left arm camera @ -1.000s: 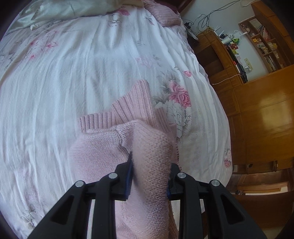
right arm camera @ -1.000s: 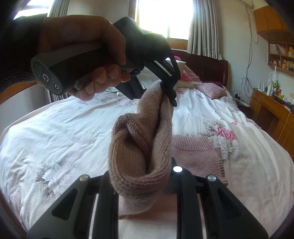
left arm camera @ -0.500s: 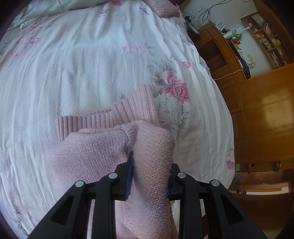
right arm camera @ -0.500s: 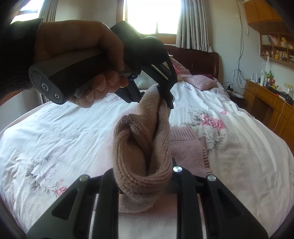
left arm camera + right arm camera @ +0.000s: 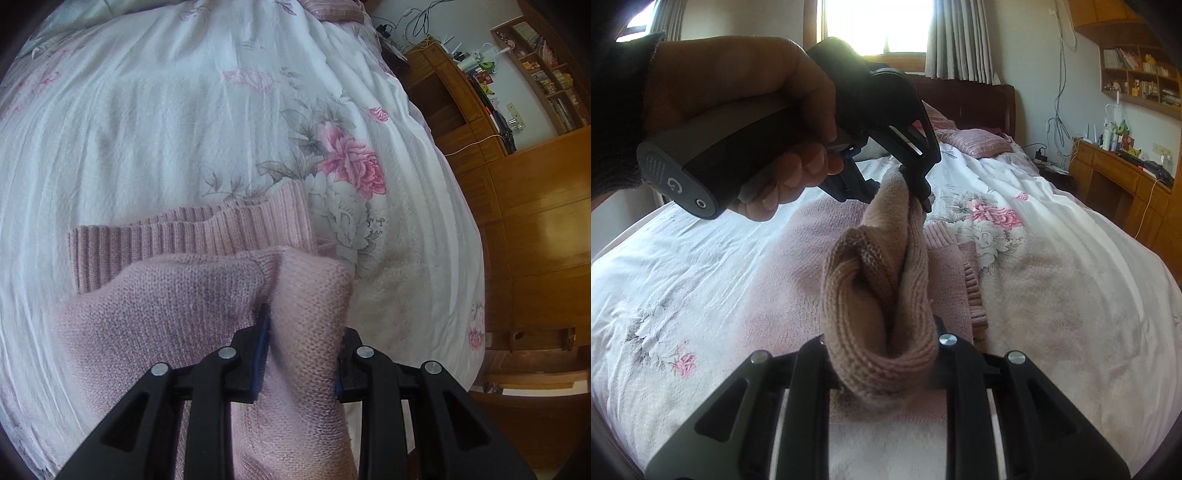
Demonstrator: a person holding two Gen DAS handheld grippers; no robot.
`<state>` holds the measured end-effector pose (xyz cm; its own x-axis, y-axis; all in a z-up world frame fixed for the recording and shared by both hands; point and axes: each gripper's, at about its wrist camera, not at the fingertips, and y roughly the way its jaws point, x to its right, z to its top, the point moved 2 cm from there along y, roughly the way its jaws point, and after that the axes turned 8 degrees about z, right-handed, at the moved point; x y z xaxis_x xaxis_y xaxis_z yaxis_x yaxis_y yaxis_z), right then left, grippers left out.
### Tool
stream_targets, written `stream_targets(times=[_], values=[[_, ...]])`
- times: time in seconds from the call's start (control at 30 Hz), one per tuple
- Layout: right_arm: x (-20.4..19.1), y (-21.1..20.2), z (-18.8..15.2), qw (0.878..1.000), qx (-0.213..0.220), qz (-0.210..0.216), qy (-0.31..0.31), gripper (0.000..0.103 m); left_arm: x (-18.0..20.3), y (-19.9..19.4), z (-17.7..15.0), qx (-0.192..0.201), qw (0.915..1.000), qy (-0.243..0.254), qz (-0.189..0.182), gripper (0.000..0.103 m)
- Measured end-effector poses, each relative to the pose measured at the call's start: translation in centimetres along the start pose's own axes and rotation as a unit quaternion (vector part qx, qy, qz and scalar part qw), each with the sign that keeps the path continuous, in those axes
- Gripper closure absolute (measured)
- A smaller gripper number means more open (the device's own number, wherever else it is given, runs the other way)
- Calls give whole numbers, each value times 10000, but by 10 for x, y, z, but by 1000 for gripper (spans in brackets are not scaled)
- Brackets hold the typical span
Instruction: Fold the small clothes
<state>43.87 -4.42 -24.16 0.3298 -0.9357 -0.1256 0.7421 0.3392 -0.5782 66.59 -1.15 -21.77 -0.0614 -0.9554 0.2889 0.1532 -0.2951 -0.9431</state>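
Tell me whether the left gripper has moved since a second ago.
Yes. In the right wrist view, the left gripper has dropped lower against the headboard, toward the bed, shut on the pink sweater.

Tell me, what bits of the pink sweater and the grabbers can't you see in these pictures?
- Left wrist view: the pink sweater runs off the bottom edge behind the left gripper.
- Right wrist view: the bunched knit hides the right gripper fingertips.
- Right wrist view: the hand covers the left gripper's handle.
- Both views: shelf items are too small to identify.

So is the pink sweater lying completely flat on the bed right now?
No, both the left gripper and right gripper hold bunched parts of the pink sweater lifted.
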Motion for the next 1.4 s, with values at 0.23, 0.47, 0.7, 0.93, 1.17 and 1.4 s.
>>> stream_targets(times=[0.23,0.47,0.7,0.93,1.17,1.4], values=[[18,5,-12,9998,-129,-15,133,85,13,16,-3,-12,9999,53,140,76],[27,14,-25,9993,-298,32,241,85,17,29,-9,16,9996,88,276,76],[53,27,-41,9892,-733,732,1034,81,21,36,-17,267,9996,86,-77,59],[111,3,-62,9459,-1019,2139,2216,53,-10,-27,-43,1038,9848,-314,-1359,41],[145,-21,-49,9152,-997,2830,2691,53,-64,-83,-124,1238,9707,93,-2058,32],[129,25,-26,8854,-1570,3225,2956,53,-92,-59,-189,969,9660,572,-2326,32]])
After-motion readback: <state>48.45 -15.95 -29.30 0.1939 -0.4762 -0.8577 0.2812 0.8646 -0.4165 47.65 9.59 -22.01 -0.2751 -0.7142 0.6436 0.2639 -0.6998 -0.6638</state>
